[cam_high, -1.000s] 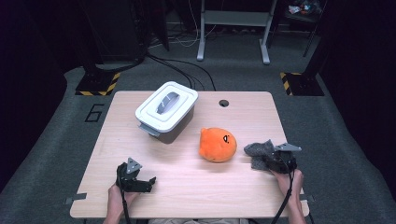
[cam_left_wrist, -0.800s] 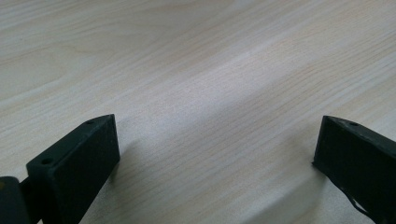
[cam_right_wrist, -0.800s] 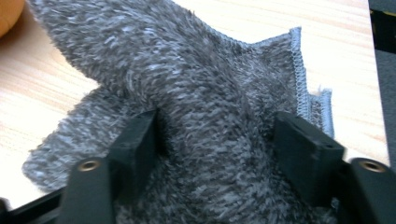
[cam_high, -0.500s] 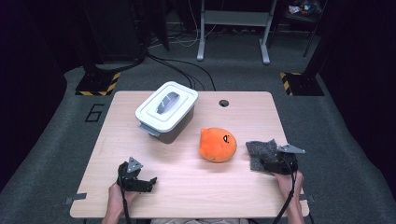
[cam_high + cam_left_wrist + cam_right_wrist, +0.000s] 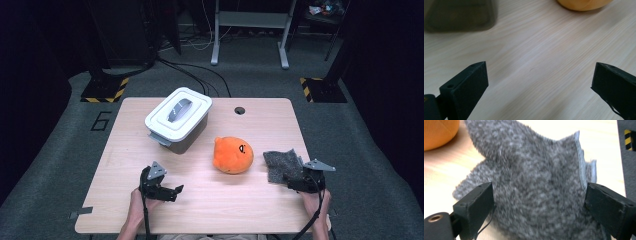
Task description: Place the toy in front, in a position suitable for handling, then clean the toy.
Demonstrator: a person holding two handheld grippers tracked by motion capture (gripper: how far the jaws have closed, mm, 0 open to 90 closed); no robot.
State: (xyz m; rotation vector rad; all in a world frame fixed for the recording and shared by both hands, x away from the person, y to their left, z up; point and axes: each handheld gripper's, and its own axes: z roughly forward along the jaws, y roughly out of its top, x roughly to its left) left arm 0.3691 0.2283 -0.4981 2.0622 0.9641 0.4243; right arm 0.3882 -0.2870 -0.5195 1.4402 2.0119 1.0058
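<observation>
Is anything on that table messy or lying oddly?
Only the grey cloth: it lies crumpled, not flat, between the right hand-held gripper's jaws, which have just been opening. The lidded box sits upright, and the orange plush toy looks fine.

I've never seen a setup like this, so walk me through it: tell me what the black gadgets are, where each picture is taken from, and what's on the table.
A person sits at a wooden table and holds a hand tool with two black fingers in each hand. The wide picture comes from a fixed camera above; the two close-ups come from small cameras riding on the tools, looking out between their own fingers.

The left gripper is open above bare wood. The right gripper has just been opening; a grey fuzzy cloth lies between its fingers, which no longer pinch it.

Also on the table: an orange plush toy in the middle and a grey box with a white lid farther back.
</observation>
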